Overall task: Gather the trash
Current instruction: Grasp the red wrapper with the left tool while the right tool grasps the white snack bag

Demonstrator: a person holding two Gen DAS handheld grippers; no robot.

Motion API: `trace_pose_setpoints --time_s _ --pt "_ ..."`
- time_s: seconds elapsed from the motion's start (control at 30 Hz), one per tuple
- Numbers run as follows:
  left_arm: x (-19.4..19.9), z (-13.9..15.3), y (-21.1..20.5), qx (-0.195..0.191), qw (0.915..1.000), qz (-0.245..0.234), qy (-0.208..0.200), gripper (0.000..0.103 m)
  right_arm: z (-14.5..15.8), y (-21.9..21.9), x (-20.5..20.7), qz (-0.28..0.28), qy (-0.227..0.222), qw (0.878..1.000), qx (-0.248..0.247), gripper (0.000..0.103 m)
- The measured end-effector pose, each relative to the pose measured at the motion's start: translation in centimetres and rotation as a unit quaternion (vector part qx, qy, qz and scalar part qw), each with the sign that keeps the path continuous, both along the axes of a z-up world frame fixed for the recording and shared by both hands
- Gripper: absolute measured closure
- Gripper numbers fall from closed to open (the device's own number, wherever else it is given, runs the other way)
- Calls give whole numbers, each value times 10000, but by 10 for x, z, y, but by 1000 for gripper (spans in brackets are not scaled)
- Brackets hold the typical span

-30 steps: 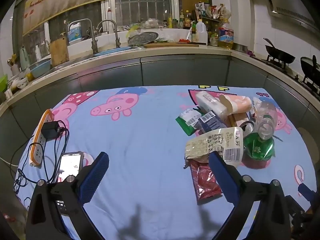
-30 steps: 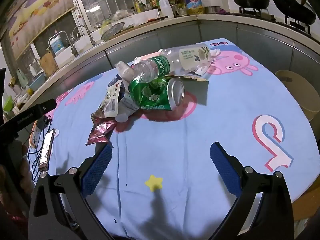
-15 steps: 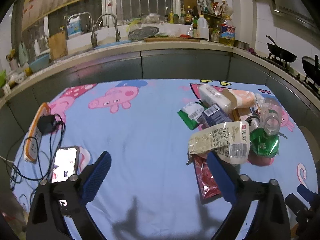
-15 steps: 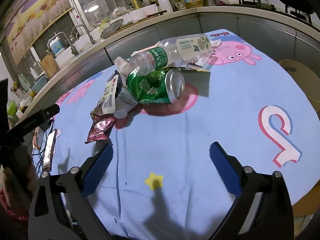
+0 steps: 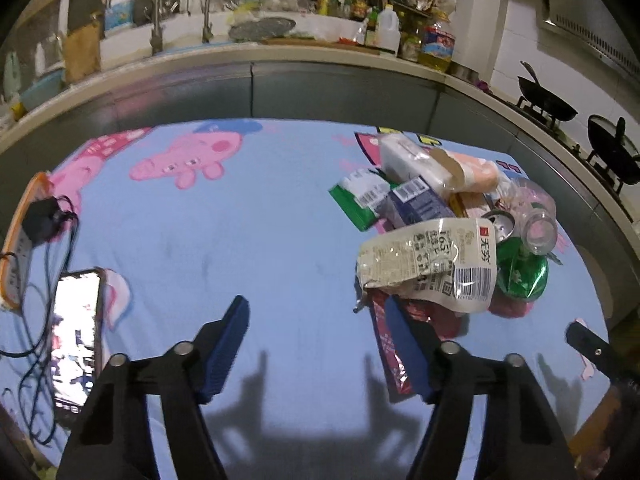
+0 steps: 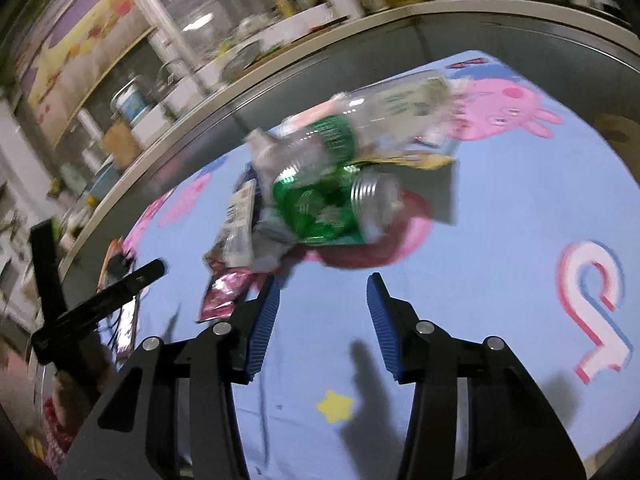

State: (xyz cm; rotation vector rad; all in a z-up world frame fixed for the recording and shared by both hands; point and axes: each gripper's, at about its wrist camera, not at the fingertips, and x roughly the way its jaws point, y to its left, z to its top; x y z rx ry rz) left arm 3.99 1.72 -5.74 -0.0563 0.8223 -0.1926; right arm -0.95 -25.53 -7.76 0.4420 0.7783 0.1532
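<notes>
While both hand-held grippers, left [image 5: 316,332] and right [image 6: 322,300], have just been closing on nothing, jaws apart, the trash [image 5: 436,236] lies uncollected on the bench [image 5: 256,216], right of centre.

We see a blue tablecloth [image 5: 248,232] printed with pink cartoon pigs, a green can [image 6: 320,208], and blue fingers [image 5: 224,344].

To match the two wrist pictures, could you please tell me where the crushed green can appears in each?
Left wrist: crushed green can at right of centre, under the clear bottle's mouth.
Right wrist: crushed green can at centre, blurred, ahead of the fingers.
Shared landmark: clear bottle lying on it.
</notes>
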Motion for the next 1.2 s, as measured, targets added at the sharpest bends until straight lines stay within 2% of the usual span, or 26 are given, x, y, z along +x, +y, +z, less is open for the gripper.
trace_pose_setpoints --time_s 0.17,0.37,0.43,0.47,0.5,0.53,0.57,0.6,0.67,0.77,0.87,1.0,1.13,1.2 --pt "2 -16 -14 -336 9971 -525 430 34 -1 19 35 374 89 9989 276 58" --pt "8 -37 -33 -260 9944 -701 745 34 -9 39 78 657 347 9945 745 58" --pt "8 -42 -38 -285 9936 -741 809 35 -10 47 84 713 355 9941 732 71" --pt "8 -44 -40 -281 9934 -739 828 43 -11 51 86 774 373 9935 753 93" --pt "7 -45 -41 -243 9935 -723 842 55 -12 54 88 843 389 9921 842 97" --pt "5 -44 -42 -158 9947 -677 753 64 -11 56 87 859 366 9917 885 98" --pt "7 -45 -38 -135 9942 -716 793 89 -9 58 85 862 305 9920 873 98" --pt "7 -47 -37 -187 9930 -767 874 98 -6 59 81 887 255 9923 832 99" --pt "4 -46 -29 -311 9928 -738 896 102 1 60 68 1004 127 9912 856 100" --pt "-7 -44 -17 -292 9941 -697 774 102 10 59 39 1147 -125 9917 566 101" --pt "-20 -49 -4 -254 9944 -644 793 102 9 44 9 1090 -167 9931 409 101" --pt "-25 -53 14 -241 9943 -586 854 102 -11 23 -24 933 64 9947 423 100" --pt "-28 -53 8 -121 9949 -589 812 101 -34 4 -35 768 361 9941 678 96" --pt "-28 -51 6 -180 9942 -626 858 87 -41 -2 -35 720 441 9935 765 90"
